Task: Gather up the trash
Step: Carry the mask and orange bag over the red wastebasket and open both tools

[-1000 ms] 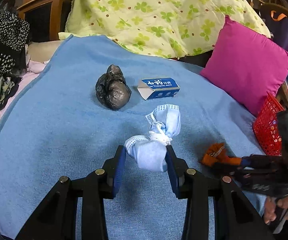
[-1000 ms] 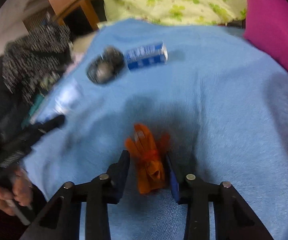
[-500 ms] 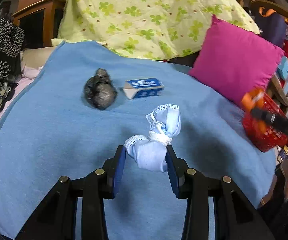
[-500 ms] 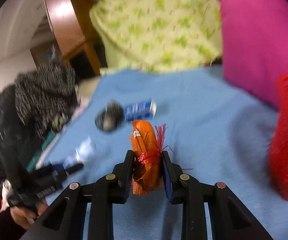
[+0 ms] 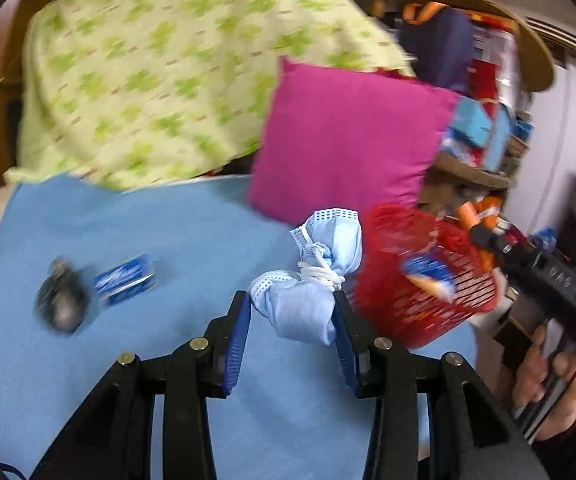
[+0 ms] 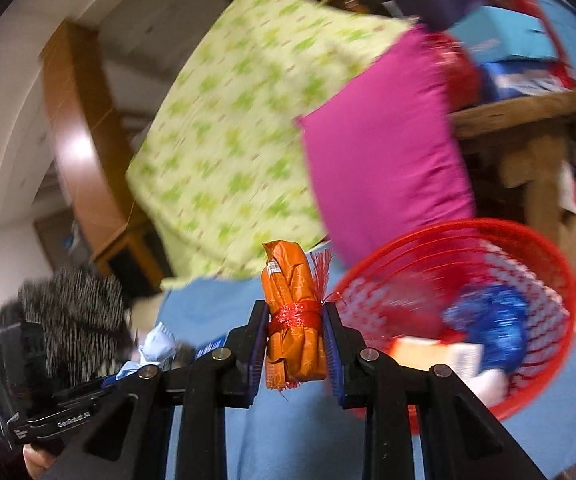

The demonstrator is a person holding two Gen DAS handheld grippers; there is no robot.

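**A:** So where's the trash at right now?

**B:** The left gripper (image 5: pixel 292 316) has its fingers clamped on a knotted blue face mask (image 5: pixel 312 280), held up off the blue blanket (image 5: pixel 147 232). The right gripper (image 6: pixel 294 344) is squeezed tight round an orange wrapper bundle (image 6: pixel 294 320) tied with red netting, sitting right beside the rim of the red basket (image 6: pixel 544 248). A few scraps are in the basket already, too blurry to name.

**A:** Anything left on the bed?

**B:** Yep, a crumpled black plastic bag (image 5: pixel 61 304) and a small blue box (image 5: pixel 125 280), just beside each other toward the bed's left edge.

**A:** Room to move?

**B:** Plenty of bare blanket in the middle. The basket's at the right edge, with a pink pillow (image 5: pixel 348 140) close behind it and a green-patterned quilt (image 5: pixel 159 72) piled along the far edge.
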